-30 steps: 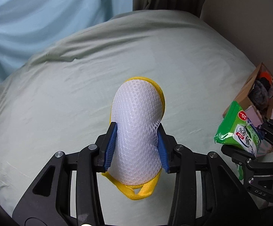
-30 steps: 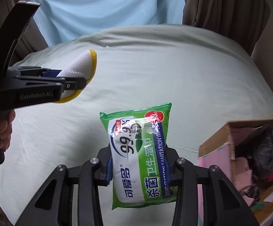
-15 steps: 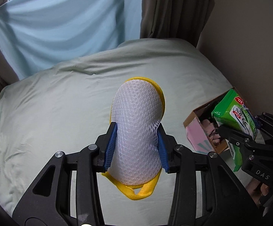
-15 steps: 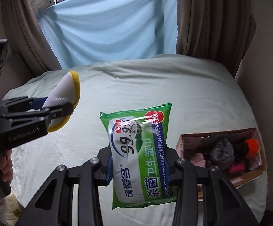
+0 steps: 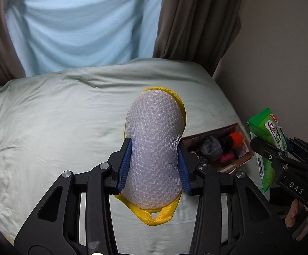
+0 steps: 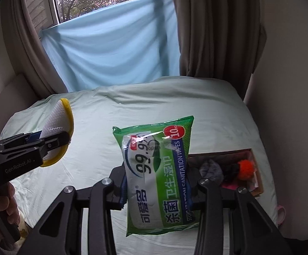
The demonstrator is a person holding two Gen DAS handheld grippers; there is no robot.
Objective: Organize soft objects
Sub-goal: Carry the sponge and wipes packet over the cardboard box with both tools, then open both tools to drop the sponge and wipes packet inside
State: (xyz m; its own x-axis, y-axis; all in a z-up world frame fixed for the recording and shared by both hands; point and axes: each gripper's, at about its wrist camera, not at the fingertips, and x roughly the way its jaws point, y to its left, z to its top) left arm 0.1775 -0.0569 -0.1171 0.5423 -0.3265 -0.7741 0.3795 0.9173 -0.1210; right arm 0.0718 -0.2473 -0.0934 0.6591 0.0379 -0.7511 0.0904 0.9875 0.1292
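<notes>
Held above the pale green bed point(image 5: 58, 127), the white mesh, yellow-edged sponge point(image 5: 155, 148) dents softly where the left fingers point(image 5: 125, 165) clamp its waist, while the right fingers point(image 6: 123, 188) pinch the light, probably slippery green plastic wipes pack point(image 6: 156, 174) mid-body.

Cardboard box point(image 6: 258, 182) near end behind wipes pack point(image 6: 156, 174); its contents indistinct.

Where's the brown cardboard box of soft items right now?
The brown cardboard box sits on the pale green bed at its right edge near the wall, low right in both wrist views, behind the green wipes pack held in the right gripper.
</notes>
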